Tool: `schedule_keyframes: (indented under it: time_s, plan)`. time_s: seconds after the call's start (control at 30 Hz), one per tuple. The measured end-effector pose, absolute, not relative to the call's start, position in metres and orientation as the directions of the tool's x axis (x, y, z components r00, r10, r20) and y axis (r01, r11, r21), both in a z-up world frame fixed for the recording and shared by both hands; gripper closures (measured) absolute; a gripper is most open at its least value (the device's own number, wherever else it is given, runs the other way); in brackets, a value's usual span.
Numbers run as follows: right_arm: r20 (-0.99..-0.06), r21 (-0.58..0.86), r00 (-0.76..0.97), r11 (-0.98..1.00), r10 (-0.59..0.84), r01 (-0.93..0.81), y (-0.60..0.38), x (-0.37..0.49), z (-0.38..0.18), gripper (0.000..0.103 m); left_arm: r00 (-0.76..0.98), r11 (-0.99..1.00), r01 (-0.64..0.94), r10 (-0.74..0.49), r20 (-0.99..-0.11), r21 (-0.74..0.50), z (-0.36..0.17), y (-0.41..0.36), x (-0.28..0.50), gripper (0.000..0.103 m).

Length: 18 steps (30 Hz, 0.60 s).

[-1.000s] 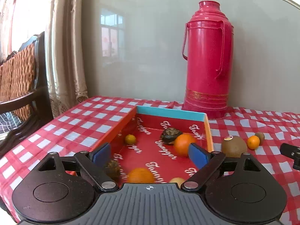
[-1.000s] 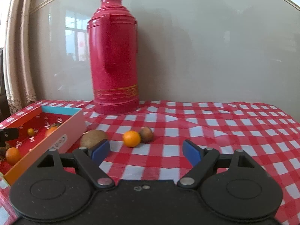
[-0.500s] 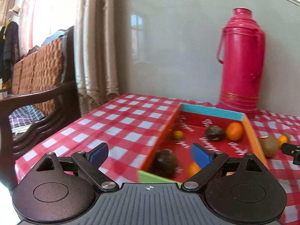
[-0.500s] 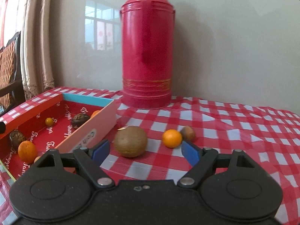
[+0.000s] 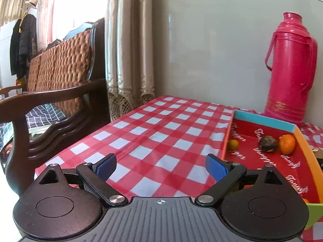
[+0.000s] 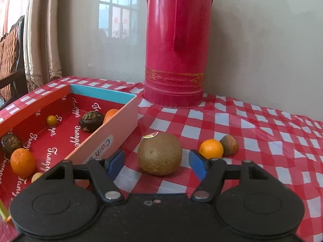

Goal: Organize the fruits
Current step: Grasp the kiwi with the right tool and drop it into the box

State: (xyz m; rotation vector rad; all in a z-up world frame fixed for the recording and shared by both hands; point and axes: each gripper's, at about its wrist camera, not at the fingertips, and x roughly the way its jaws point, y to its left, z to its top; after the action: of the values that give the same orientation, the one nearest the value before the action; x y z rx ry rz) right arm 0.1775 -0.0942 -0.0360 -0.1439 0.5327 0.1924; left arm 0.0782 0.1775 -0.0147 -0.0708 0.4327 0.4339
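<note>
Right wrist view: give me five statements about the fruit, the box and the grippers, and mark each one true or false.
1. The brown kiwi lies on the tablecloth, outside the box. True.
2. The right gripper is shut on the kiwi. False: its jaws are open, with the kiwi just ahead between the pads.
3. The small orange beside the kiwi is already in the box. False: it lies on the tablecloth next to a small brown fruit.
4. The red thermos stands behind the box and the loose fruit. True.
5. The left gripper holds an orange. False: it is open and empty over the tablecloth.
</note>
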Motion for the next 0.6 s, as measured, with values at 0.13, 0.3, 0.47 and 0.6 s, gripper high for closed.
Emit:
schedule_keyframes:
  time_s: [0.13, 0.3, 0.47, 0.6]
  plan:
    - [-0.554, -0.090, 0.824, 0.975, 0.121, -0.204, -0.090, 0.189, -0.044, 0.051, 0.809, 0.902, -0.431, 0.397, -0.434, 0.022, -0.017, 0.186, 0.078, 0.009]
    - [-0.556, -0.054, 0.822, 0.982, 0.123, -0.183, -0.093, 0.192, -0.043, 0.063, 0.806, 0.899, -0.437, 0.399, -0.438, 0.015, -0.019, 0.192, 0.075, 0.009]
    - [-0.528, -0.055, 0.840, 0.983, 0.122, -0.178, -0.094, 0.182, -0.032, 0.064, 0.806, 0.898, -0.439, 0.395, -0.442, 0.002, -0.018, 0.196, 0.071, 0.009]
    - [-0.487, -0.052, 0.862, 0.980, 0.143, -0.192, -0.091, 0.167, -0.015, 0.064, 0.808, 0.900, -0.437, 0.391, -0.441, -0.002, -0.017, 0.197, 0.068, 0.009]
